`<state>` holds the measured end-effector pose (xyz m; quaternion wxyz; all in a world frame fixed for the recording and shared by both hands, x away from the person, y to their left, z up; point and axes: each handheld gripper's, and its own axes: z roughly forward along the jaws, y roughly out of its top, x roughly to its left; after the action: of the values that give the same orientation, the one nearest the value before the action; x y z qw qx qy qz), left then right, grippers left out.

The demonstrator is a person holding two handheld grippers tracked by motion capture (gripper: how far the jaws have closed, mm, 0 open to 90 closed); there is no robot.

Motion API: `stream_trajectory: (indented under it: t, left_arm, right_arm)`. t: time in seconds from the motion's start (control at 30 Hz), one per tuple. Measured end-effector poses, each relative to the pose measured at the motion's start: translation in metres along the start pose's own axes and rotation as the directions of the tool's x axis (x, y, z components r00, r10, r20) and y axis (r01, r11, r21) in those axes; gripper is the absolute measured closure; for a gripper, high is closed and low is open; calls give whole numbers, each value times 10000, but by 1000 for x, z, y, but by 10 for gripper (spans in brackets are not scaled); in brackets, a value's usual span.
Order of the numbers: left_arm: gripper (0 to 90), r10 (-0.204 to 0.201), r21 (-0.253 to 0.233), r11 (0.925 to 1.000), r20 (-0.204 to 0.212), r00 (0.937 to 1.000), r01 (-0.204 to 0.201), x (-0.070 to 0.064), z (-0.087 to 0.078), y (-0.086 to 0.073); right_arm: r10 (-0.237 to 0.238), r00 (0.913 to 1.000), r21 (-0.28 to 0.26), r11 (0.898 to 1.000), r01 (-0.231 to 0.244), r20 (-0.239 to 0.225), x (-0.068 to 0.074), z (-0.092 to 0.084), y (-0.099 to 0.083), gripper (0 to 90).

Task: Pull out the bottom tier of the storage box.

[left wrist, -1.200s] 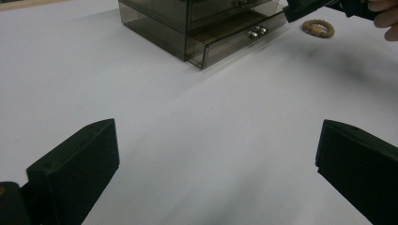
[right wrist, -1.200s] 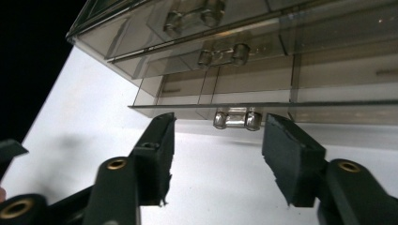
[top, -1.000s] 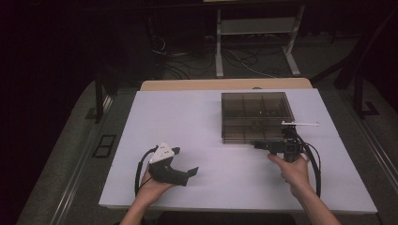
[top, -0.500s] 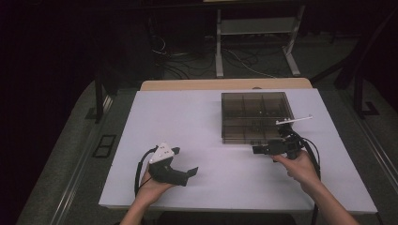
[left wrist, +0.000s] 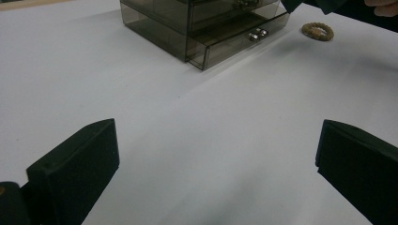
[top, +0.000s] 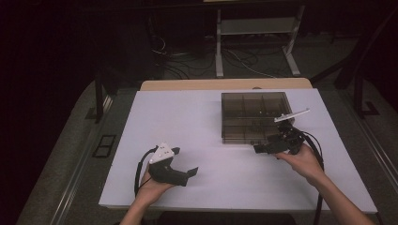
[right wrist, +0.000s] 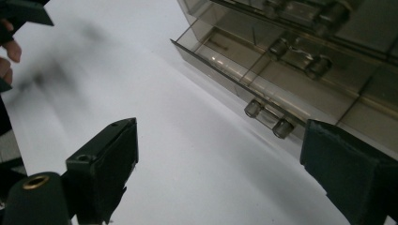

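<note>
Drawer [right wrist: 244, 89] stands slightly open at the box [top: 253, 117] front; ring [left wrist: 317, 31] lies beside it. Right gripper [top: 263, 148] spread, empty; left gripper [top: 190, 173] spread, idle. Advise pinching the ring flat, squarely.

White table [top: 197, 117], drawer box [top: 253, 115], braided ring [left wrist: 317, 31]

Dim room, white table [top: 187, 117], cabled floor [top: 187, 61]
</note>
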<state>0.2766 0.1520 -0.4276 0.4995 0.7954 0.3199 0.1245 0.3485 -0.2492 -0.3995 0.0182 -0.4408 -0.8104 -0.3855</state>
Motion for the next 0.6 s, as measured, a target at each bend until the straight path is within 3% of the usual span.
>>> stream_trajectory:
  t: [0.23,0.6]
  left_arm:
    - [0,-4,15,10000,6,10000,4,0,0,0]
    - [0,0,17,10000,14,10000,0,0,0,0]
  right_arm:
    - [-781,9969,230,9967,784,-138,3,-3,7,109]
    - [-1802,9835,656,9814,1807,-125,3,1,14,110]
